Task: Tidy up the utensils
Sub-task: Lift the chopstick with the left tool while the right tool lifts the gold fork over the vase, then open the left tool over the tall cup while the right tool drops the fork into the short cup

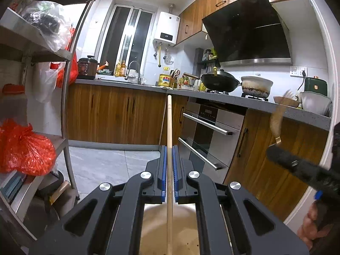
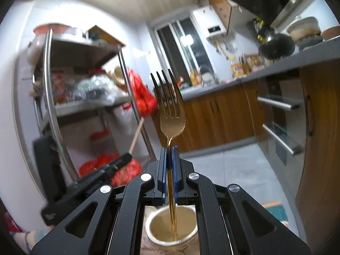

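Note:
My left gripper [image 1: 169, 148] is shut on a light wooden chopstick [image 1: 169, 125] that points forward and runs back between the blue pads [image 1: 163, 165] over a pale cup [image 1: 157, 229] below. My right gripper [image 2: 169, 148] is shut on a gold fork [image 2: 171, 106], tines up, its handle reaching down into a beige ceramic cup [image 2: 172, 227] under the jaws. The right gripper [image 1: 276, 146] shows blurred at the right of the left wrist view with the fork [image 1: 278, 116]. The left gripper [image 2: 127, 156] with the chopstick [image 2: 137, 133] appears at the left of the right wrist view.
A grey counter [image 1: 233, 99] carries a black wok [image 1: 220, 81], a clay pot [image 1: 256, 86] and bottles. An oven [image 1: 210, 136] sits under it. A metal shelf rack [image 1: 65, 85] with red bags [image 1: 23, 148] stands left. Grey tile floor [image 1: 106, 163] lies ahead.

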{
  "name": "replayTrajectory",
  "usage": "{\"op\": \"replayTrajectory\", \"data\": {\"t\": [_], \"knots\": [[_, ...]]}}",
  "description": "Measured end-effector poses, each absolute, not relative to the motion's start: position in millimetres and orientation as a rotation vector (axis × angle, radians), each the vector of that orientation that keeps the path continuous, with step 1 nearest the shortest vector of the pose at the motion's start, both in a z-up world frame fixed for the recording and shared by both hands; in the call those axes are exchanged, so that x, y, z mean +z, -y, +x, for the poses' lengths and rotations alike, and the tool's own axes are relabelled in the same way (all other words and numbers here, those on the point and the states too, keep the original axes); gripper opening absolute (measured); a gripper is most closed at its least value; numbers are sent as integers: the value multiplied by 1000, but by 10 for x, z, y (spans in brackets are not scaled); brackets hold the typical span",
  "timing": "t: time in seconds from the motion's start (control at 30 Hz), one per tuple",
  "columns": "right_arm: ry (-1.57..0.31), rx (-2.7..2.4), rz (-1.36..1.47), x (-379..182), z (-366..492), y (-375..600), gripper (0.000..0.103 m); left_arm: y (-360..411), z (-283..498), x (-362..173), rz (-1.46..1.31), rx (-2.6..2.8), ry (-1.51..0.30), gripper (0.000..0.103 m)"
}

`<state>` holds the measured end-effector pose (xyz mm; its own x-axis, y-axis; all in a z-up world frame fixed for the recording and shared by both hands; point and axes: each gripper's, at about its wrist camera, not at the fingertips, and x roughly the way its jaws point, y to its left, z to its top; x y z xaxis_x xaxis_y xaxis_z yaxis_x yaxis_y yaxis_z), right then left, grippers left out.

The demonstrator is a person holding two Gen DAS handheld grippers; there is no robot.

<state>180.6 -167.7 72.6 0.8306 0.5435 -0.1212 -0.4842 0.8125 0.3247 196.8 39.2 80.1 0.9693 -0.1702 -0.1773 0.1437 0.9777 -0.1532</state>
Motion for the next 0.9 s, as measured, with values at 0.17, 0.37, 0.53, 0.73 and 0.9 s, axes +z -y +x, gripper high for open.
{"op": "replayTrajectory", "data": {"t": [0.17, 0.37, 0.53, 0.73, 0.9], "knots": [[-288, 538, 221, 584, 1885, 1537, 6, -409, 1803, 724, -128, -157, -188, 5], [-333, 506, 181, 489, 1927, 1479, 6, -342, 1683, 639, -92, -162, -195, 5], [-363, 497, 177, 429, 1976, 1478, 6, -296, 1677, 553, -72, -158, -216, 5], [-347, 475, 133, 418, 1947, 1436, 6, -304, 1645, 514, -69, -156, -209, 5], [-341, 443, 120, 403, 1951, 1459, 6, -325, 1584, 507, -66, -142, -189, 30]]}}
